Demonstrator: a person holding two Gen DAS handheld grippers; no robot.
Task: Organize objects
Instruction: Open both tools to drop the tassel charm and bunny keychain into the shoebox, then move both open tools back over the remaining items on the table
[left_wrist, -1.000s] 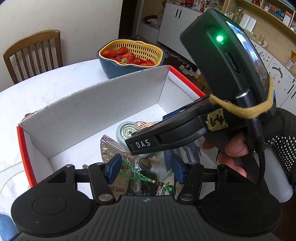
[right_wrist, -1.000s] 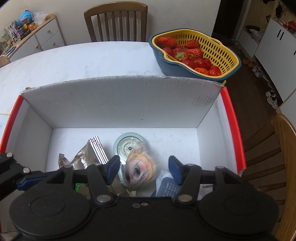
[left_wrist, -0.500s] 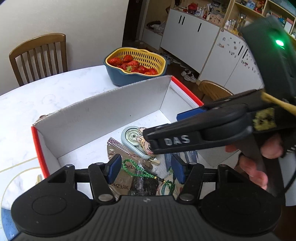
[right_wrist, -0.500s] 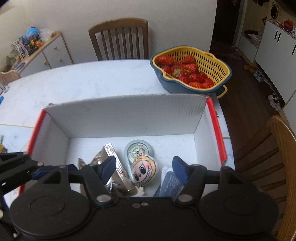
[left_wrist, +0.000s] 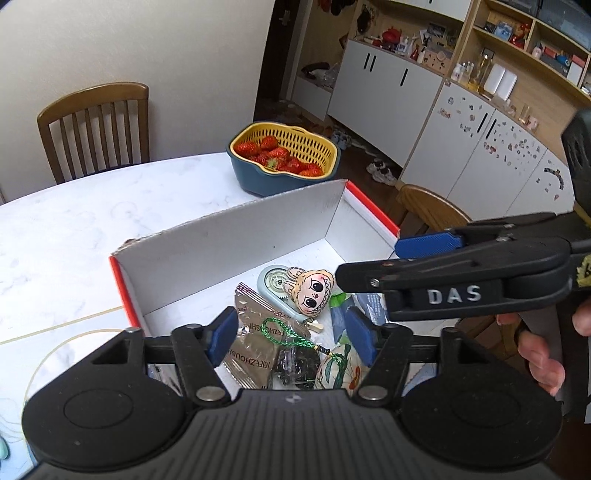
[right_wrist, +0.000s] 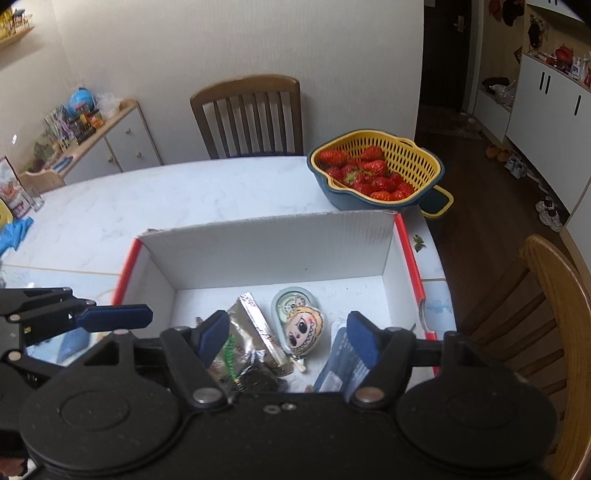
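Doll-face charm (right_wrist: 303, 325) in box (right_wrist: 266, 240), below both spread, empty tongs (right_wrist: 284, 338).

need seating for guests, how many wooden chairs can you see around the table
2. One wooden chair stands at the far side of the table against the wall; another chair is at the right edge beside the box. Others may be out of view.

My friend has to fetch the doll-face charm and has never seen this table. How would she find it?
Look in the white cardboard box with red edges, on the marble table in front of the strawberry basket. The charm lies mid-floor, overlapping a pale round disc; it alone has a cartoon face.
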